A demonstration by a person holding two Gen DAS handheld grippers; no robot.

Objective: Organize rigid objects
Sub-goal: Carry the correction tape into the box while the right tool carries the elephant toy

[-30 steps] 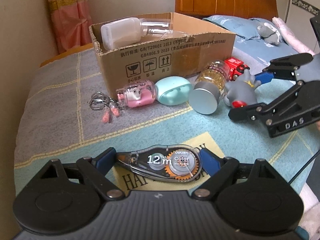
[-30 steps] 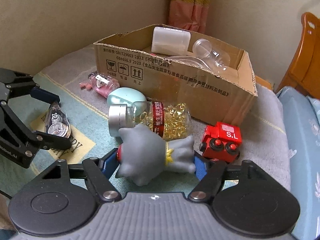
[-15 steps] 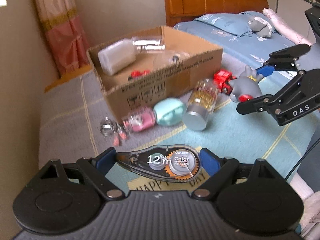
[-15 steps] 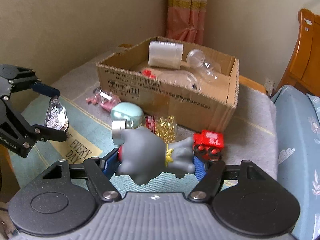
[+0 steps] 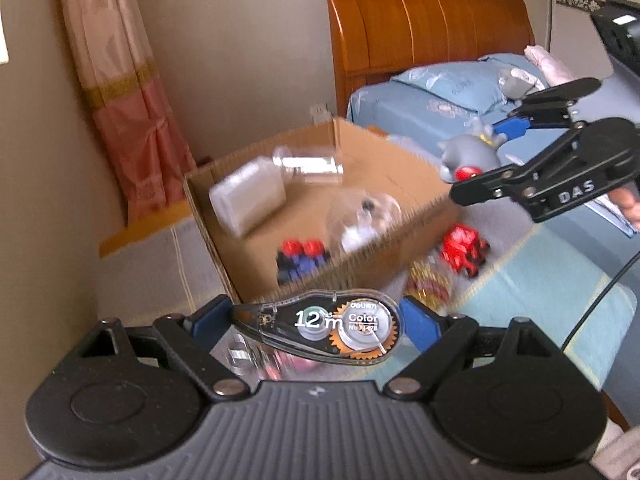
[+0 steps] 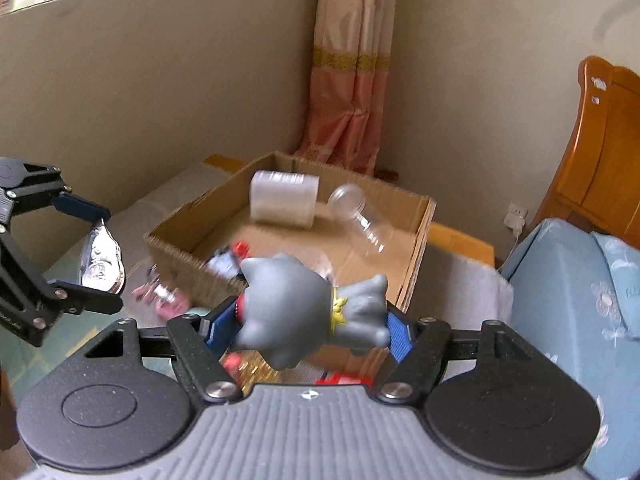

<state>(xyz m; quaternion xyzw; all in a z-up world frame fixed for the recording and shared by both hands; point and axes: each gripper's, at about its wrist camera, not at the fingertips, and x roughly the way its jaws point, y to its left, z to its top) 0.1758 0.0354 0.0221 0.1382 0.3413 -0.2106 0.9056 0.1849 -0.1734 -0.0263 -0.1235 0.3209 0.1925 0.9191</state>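
The left tongs (image 5: 320, 322) are closed on a clear teardrop-shaped plastic correction-tape dispenser (image 5: 324, 330) marked "12 m", gripped across its length between the blue pads and held above the near edge of the open brown cardboard box (image 5: 420, 216). The right tongs (image 6: 306, 322) are clamped on a grey rubber cat-like figure with a red nose and a yellow collar (image 6: 308, 308), held sideways in the air over the near right part of the box (image 6: 416, 248).

Inside the box lie a frosted white plastic jar (image 6: 284, 198) on its side against the far wall, a clear plastic bottle (image 6: 360, 218) beside it, a clear round container (image 5: 362, 216) and a small red-and-blue toy vehicle (image 5: 302, 260), all blurred in the left wrist view.

Outside the box, on the teal and grey blanket (image 5: 532, 296), sit a red toy fire truck (image 5: 464, 250) and, next to it, a clear bottle of golden capsules (image 5: 430, 284), both near the box's front wall. A pink keychain charm (image 6: 164, 300) lies by the box's left corner. A wooden headboard (image 5: 424, 36) and a pink curtain (image 6: 352, 60) stand behind
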